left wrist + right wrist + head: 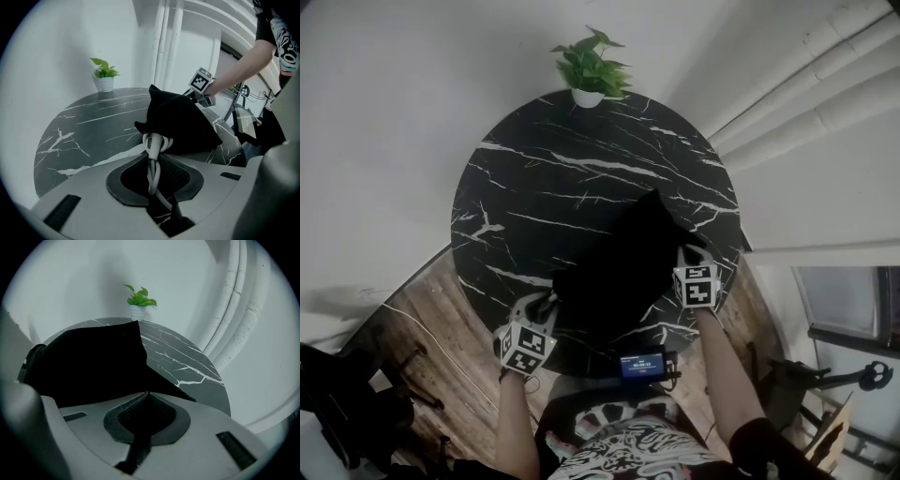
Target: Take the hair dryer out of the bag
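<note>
Left gripper view: left gripper (153,161) clamps white cord (153,142) at black bag (180,123); right gripper (148,393) pinches bag.

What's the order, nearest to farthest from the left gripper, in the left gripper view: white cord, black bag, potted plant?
1. white cord, clamped between the jaws
2. black bag, just beyond, slightly right
3. potted plant, far back, left

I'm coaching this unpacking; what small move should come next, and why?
Probably pull the left gripper back, away from the black fabric bag: its jaws clamp the looped white cord emerging from it, while the right gripper, shut on the bag's edge, seems to anchor it.
</note>
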The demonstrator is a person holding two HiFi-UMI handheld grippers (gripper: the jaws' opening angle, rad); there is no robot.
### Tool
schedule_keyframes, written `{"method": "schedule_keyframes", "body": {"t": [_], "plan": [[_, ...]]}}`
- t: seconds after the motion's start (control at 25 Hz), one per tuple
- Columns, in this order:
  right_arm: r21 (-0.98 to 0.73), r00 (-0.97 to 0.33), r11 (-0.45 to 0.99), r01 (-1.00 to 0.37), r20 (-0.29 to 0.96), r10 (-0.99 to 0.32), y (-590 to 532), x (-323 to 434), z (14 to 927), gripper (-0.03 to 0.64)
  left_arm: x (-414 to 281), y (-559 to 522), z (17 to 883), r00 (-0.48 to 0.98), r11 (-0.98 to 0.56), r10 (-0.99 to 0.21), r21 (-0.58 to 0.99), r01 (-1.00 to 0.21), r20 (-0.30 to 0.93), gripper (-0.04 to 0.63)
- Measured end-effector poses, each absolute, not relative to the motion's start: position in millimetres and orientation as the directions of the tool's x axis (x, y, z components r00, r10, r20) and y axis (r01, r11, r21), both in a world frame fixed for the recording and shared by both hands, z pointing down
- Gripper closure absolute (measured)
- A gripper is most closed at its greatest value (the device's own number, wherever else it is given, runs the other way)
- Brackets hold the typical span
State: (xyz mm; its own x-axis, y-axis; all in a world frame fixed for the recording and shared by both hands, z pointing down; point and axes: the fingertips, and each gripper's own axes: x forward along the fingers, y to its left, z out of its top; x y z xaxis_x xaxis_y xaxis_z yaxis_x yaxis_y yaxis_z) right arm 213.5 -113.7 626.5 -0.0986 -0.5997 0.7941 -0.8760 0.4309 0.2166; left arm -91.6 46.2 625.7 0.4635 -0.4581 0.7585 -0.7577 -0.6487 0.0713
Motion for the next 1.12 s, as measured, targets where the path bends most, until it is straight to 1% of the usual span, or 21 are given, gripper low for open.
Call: {"method": "schedule_keyframes", "body": {"t": [0.4,0.6,0.88,0.92,1.04,1.12], "plan": [[0.208,-0.096,0.422,-0.882,0.797,-0.596,-114,214,627,0.598,-109,66,629,0.434,-0.641,-0.441,0.062,-0.765,0.786,0.506],[0.212,-0.094,0.42,-0.882,0.796,-0.599,-114,215,625,0.598,-119,77,630,0.428,-0.626,-0.45,0.065,-0.777,0.784,0.505],[0.168,-0.11,0.392,-0.905,0.796,-0.595,-113,217,626,0.598,-119,76,631,0.398,-0.619,-0.476,0.023,-0.785,0.785,0.5],[0.163,-0.116,0.397,-0.903,0.798,-0.591,-113,216,626,0.598,-119,77,630,0.393,-0.616,-0.481,0.017,-0.788,0.784,0.482],[0.137,-0.156,0.437,-0.889,0.807,-0.57,-111,212,625,0.597,-116,74,625,0.396,-0.612,-0.492,0.016,-0.791,0.775,0.379],[0.14,-0.177,0.467,-0.873,0.801,-0.571,-108,209,619,0.595,-112,71,623,0.404,-0.63,-0.485,0.011,-0.777,0.776,0.356]]}}
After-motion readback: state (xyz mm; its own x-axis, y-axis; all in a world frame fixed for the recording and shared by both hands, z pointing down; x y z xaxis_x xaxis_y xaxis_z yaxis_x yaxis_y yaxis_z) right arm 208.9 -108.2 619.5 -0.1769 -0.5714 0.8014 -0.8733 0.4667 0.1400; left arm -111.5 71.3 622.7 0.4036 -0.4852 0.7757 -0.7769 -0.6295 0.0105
